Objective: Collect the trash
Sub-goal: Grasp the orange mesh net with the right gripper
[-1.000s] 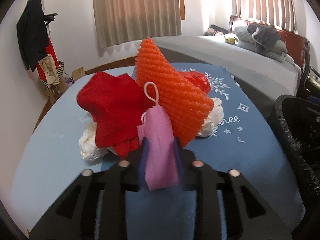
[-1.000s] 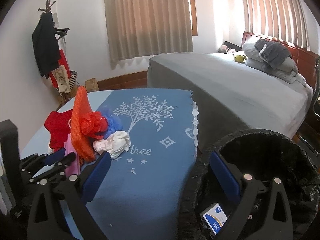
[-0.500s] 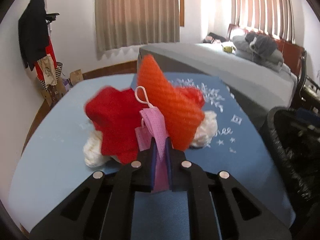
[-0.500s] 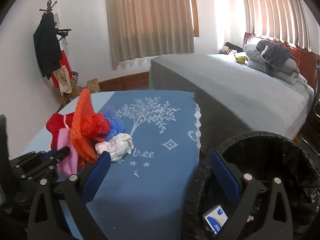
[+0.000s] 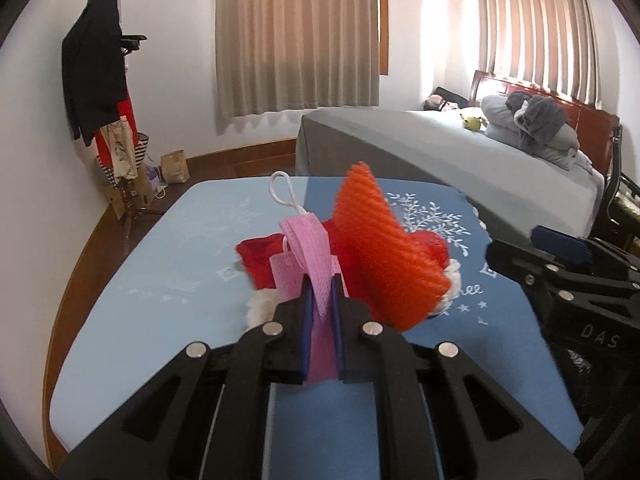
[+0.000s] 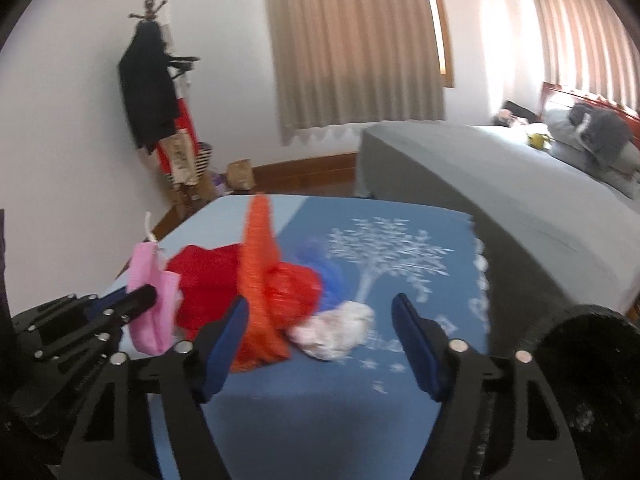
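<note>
My left gripper [image 5: 320, 280] is shut on a pink face mask [image 5: 306, 248] and holds it above the blue table [image 5: 168, 280]; its white ear loop [image 5: 282, 192] sticks up. Behind it lies the trash pile: an orange foam net [image 5: 380, 248], a red cloth [image 5: 260, 256] and white crumpled paper [image 6: 336, 330]. In the right wrist view the mask [image 6: 150, 304] hangs from the left gripper [image 6: 148, 294] at the left. My right gripper [image 6: 320, 324] faces the pile with jaws closing; nothing is pressed between them. A red plastic bag [image 6: 294, 288] and blue mesh [image 6: 330, 276] sit by the net.
A black-lined trash bin [image 6: 592, 380] stands at the table's right edge. A grey bed [image 5: 440, 152] with pillows lies beyond the table. A coat stand [image 5: 100, 80] with clothes is by the left wall. Curtains [image 5: 296, 36] cover the windows.
The left gripper has closed on the pink mask and lifted it off the pile. The right gripper has swung left from over the bin toward the pile, its jaws narrowing.
</note>
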Motion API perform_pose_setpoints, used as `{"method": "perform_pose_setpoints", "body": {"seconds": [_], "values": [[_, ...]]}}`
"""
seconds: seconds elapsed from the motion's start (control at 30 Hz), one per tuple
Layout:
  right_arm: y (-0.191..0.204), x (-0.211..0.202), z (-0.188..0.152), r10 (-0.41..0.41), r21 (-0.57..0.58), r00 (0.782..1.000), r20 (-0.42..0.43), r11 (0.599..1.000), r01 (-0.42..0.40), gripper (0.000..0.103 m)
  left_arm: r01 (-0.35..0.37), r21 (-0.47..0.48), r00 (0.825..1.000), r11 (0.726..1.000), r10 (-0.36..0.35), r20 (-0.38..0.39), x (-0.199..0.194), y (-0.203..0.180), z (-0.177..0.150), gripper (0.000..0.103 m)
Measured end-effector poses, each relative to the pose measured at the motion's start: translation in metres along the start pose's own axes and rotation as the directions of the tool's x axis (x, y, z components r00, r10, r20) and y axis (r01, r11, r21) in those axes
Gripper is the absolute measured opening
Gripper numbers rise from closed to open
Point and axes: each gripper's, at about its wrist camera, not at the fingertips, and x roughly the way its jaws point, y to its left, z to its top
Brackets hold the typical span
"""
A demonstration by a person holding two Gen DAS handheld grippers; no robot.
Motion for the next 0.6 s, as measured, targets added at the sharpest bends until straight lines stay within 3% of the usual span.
{"method": "perform_pose_setpoints", "body": {"seconds": [0.17,0.47,0.6], "values": [[0.02,0.012,0.003,0.06,-0.032,0.998,-0.018,0.998,-0.06,0.045,-0.013,-0.015,1.0,1.0,0.012,-0.006,0.0,0.015,-0.002,0.008],[0.039,0.037,0.0,0.105,-0.058,0.993,-0.062,0.992,-0.108,0.029,-0.035,-0.044,0.999,0.998,0.035,-0.004,-0.001,0.034,-0.002,0.008],[0.041,0.05,-0.002,0.09,-0.064,0.992,-0.085,0.993,-0.096,0.029,-0.037,-0.051,0.999,0.998,0.037,0.0,-0.001,0.04,-0.002,0.008]]}}
